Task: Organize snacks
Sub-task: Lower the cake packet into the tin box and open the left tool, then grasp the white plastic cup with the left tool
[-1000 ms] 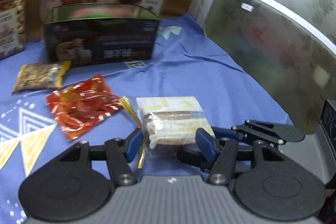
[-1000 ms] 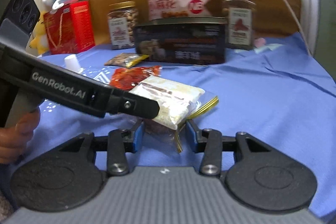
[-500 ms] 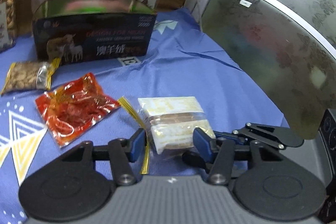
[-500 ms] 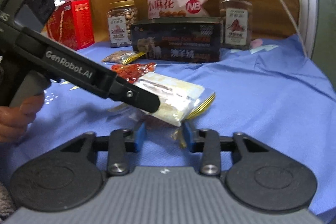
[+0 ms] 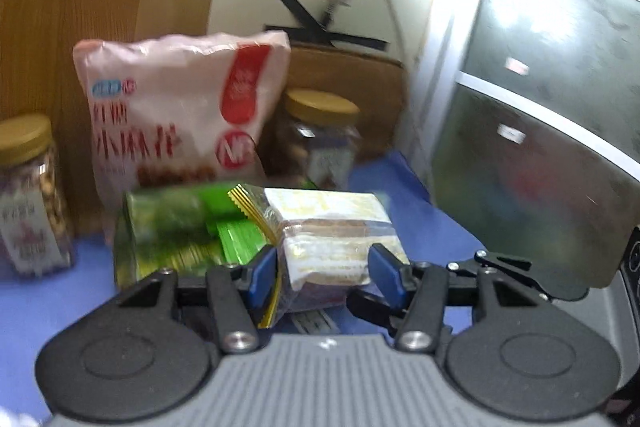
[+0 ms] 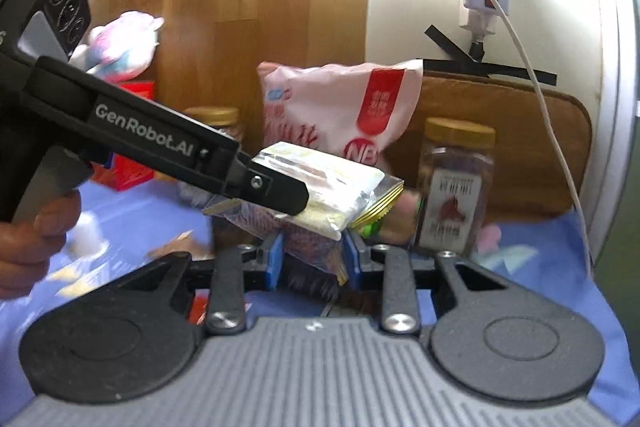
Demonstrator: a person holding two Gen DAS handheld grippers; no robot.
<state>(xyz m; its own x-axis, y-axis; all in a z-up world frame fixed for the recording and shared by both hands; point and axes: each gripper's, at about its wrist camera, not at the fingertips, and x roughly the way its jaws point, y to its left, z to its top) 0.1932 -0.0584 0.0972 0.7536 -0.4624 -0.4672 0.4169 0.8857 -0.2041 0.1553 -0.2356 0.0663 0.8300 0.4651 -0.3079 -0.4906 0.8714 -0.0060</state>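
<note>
My left gripper (image 5: 324, 273) is shut on a clear packet of wafer biscuits (image 5: 328, 235) with a gold crimped edge, held up in the air. My right gripper (image 6: 314, 251) is shut on the same packet (image 6: 340, 187) from the other side. The left gripper's black arm (image 6: 160, 147) crosses the right wrist view from the left. The packet hangs above and in front of the open dark box (image 5: 176, 231), whose inside shows green packets.
A pink snack bag (image 5: 180, 119) stands behind the box, with gold-lidded jars at left (image 5: 28, 195) and right (image 5: 320, 143). A red box (image 6: 132, 163) and plush toy (image 6: 124, 43) sit far left. Blue cloth (image 6: 540, 267) covers the table; a window is at right.
Both grippers have lifted the wafer packet off the blue cloth and carried it up and forward toward the open box. The loose packets on the cloth have dropped out of view.
</note>
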